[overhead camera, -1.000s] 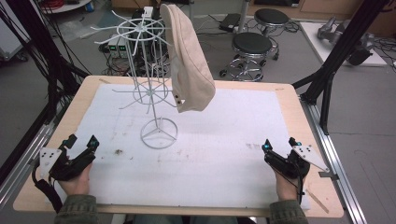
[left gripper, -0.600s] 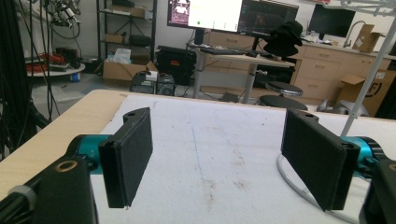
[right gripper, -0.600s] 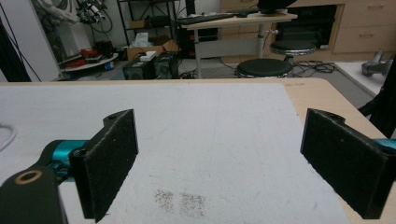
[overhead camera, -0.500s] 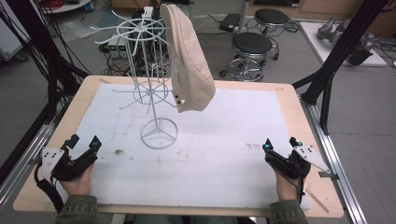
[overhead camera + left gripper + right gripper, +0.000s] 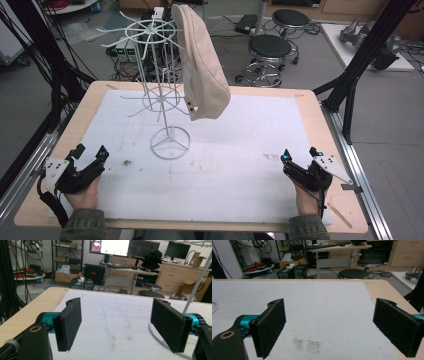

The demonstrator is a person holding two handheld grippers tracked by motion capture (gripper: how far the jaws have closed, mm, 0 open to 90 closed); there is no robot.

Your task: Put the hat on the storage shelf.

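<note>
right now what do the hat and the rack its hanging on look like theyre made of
The hat looks like soft beige cloth, maybe cotton or canvas: matte, drooping in folds, with a dark snap or eyelet near its lower edge. The rack looks like thin metal wire with a white coating: slim rods, ring base and radiating prongs; the exact metal cannot be told.

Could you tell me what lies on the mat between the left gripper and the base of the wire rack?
In the high view, only a small dark smudge lies on the white mat between the left gripper and the wire rack.
</note>
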